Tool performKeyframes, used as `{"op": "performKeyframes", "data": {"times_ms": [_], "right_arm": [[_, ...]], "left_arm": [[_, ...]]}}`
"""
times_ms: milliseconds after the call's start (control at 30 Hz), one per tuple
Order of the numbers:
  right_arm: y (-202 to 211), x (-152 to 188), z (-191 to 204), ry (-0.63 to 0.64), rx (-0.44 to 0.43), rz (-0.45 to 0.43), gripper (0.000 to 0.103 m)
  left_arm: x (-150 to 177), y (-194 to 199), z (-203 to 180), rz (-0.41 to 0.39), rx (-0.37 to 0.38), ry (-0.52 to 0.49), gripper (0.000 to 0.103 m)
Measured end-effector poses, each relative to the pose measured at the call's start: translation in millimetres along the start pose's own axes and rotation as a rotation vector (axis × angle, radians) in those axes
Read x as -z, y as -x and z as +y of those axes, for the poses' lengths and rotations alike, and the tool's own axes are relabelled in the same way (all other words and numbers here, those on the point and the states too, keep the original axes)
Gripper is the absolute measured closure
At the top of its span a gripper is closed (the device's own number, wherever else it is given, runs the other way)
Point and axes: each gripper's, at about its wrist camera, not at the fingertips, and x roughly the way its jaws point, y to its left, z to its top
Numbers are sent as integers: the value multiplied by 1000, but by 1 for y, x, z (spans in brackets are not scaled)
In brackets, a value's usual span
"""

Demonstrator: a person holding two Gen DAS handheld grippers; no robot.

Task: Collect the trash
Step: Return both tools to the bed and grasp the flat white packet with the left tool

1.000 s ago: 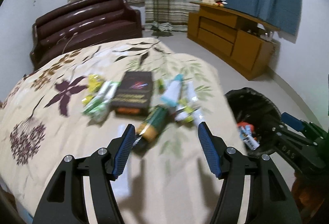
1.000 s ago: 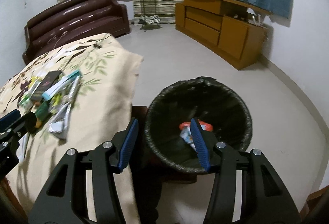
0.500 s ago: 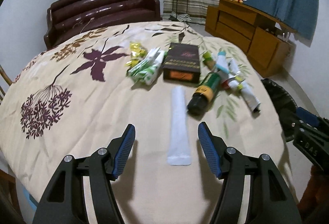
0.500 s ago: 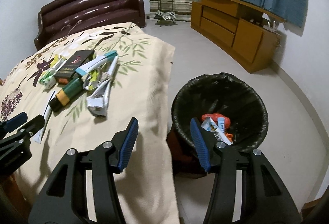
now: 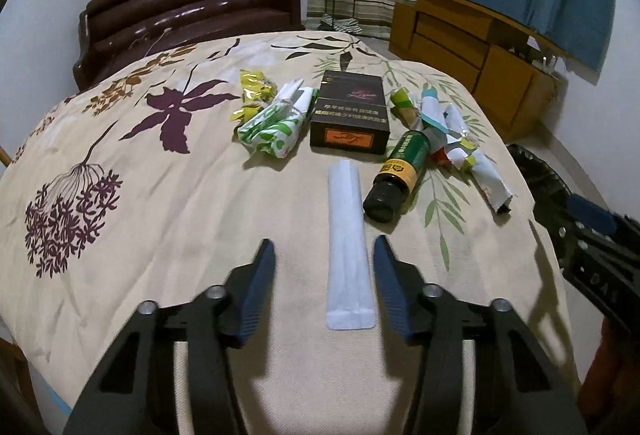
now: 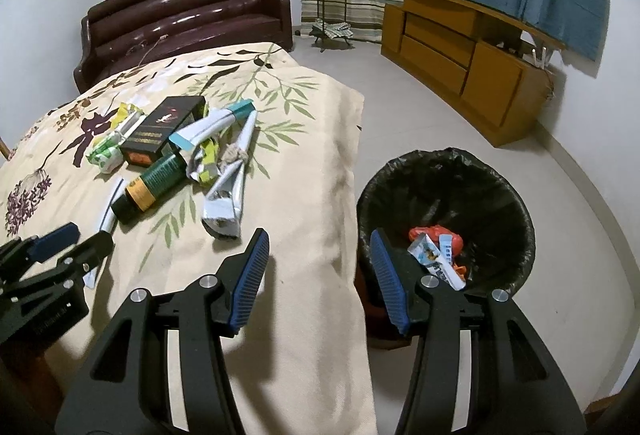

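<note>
My left gripper [image 5: 323, 277] has just been closing around the white sachet [image 5: 347, 243], fingers not yet touching; my right gripper [image 6: 318, 275] hangs released over the bed [image 6: 312, 195] edge beside the bin [image 6: 500, 195].

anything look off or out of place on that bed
Yes: litter on the floral bedspread. A green bottle lies on its side beside a dark box, with crumpled wrappers and a flat white sachet. It belongs in the black-lined bin, which holds only a few wrappers.
</note>
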Motion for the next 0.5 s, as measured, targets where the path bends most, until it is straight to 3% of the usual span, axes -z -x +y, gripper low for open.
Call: {"op": "performKeyframes", "data": {"times_ms": [67, 167, 500], "right_arm": [[0, -3, 3, 4, -3, -3, 52], [-1, -8, 8, 10, -6, -9, 52], [-9, -26, 18, 13, -15, -17, 52]], "left_arm": [[0, 1, -2, -4, 3, -20, 72], [1, 1, -2, -11, 14, -34, 82], [0, 8, 16, -30, 21, -4, 82]]}}
